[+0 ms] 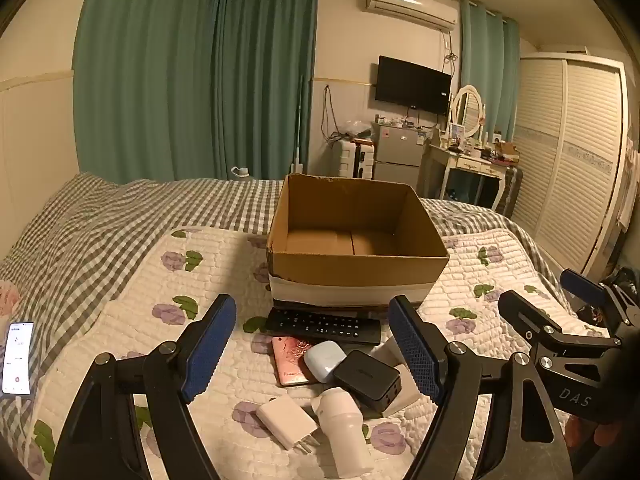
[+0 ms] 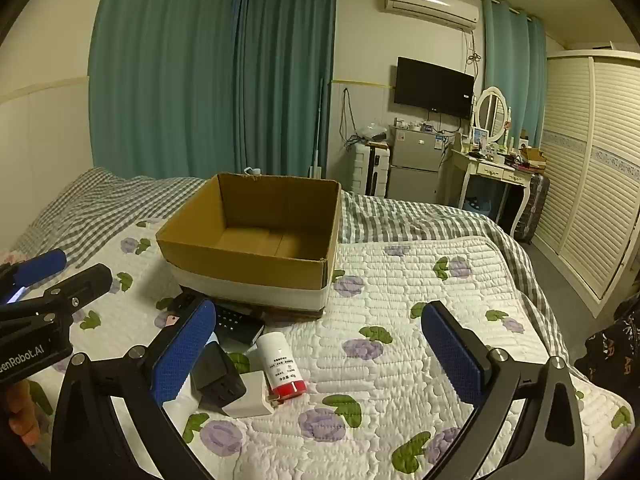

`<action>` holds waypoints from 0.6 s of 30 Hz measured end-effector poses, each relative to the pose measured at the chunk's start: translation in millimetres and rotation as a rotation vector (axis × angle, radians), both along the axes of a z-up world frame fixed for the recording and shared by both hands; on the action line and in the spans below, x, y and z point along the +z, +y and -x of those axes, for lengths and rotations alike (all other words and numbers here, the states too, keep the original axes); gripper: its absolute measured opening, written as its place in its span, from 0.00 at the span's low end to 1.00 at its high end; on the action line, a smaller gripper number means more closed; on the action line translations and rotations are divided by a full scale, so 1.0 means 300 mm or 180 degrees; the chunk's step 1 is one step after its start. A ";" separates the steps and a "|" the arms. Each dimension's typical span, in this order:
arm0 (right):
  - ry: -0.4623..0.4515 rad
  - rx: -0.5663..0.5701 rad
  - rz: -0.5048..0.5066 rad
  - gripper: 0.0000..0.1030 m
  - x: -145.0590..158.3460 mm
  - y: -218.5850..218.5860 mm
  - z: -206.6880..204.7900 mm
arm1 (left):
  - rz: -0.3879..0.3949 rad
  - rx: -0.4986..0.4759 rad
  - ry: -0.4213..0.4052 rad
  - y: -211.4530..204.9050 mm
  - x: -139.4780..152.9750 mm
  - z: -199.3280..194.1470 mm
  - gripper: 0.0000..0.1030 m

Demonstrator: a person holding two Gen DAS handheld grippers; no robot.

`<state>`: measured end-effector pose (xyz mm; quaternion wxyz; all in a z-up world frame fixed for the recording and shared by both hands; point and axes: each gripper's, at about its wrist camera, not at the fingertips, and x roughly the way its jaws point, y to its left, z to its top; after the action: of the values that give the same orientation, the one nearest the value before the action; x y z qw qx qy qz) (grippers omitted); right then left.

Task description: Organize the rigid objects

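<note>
The bed [image 1: 100, 240] filled the lower half of both views, covered by a grey checked sheet and a white quilt [image 2: 400, 320] printed with purple flowers. On the quilt stood the cardboard box [image 1: 356, 264], open at the top, nothing visible inside, with a white band around its base.

The left gripper [image 1: 316, 348] hovered on the near side of the box, its blue-padded fingers [image 1: 210, 350] spread wide with nothing between them. The right gripper [image 2: 320, 352] hung near the box's right front corner, its fingers [image 2: 454, 352] spread just as wide over bare quilt and holding nothing.

Everything to be sorted lay heaped in front of the box. A black remote control [image 1: 324, 326] lay along the box's front wall, just beside it. Nearer than the remote lay a pink phone [image 1: 290, 360], with a pale blue earbud case [image 1: 325, 360] resting on it and a black charger block [image 1: 367, 380] touching the case. Farther from the box lay a white bottle with a red cap [image 2: 282, 364] on its side, a white cylinder [image 1: 344, 428] and a white plug adapter [image 1: 286, 426].

Far left of the box, on the checked sheet, lay a lit smartphone [image 1: 17, 358].
</note>
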<state>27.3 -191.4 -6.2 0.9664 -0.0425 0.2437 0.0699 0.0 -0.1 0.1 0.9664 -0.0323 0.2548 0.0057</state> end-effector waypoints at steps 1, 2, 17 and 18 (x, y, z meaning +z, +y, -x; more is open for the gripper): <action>0.0002 0.0000 0.0000 1.00 0.000 0.001 0.000 | 0.0006 -0.0014 -0.0004 -0.001 0.001 0.000 0.79; -0.0005 -0.0002 -0.0001 1.00 0.000 0.001 0.000 | 0.0009 -0.0027 -0.0009 -0.002 0.001 0.001 0.79; -0.0022 0.0010 -0.0010 1.00 -0.001 0.001 0.001 | 0.0010 0.0007 0.0014 -0.001 -0.008 0.001 0.79; -0.0016 0.0006 -0.0010 1.00 -0.002 -0.001 0.000 | 0.0011 0.0010 0.0012 0.002 -0.011 0.005 0.79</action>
<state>27.3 -191.7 -6.8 0.9670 -0.0414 0.2412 0.0712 -1.6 0.6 -3.3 0.9659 -0.0344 0.2566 0.0068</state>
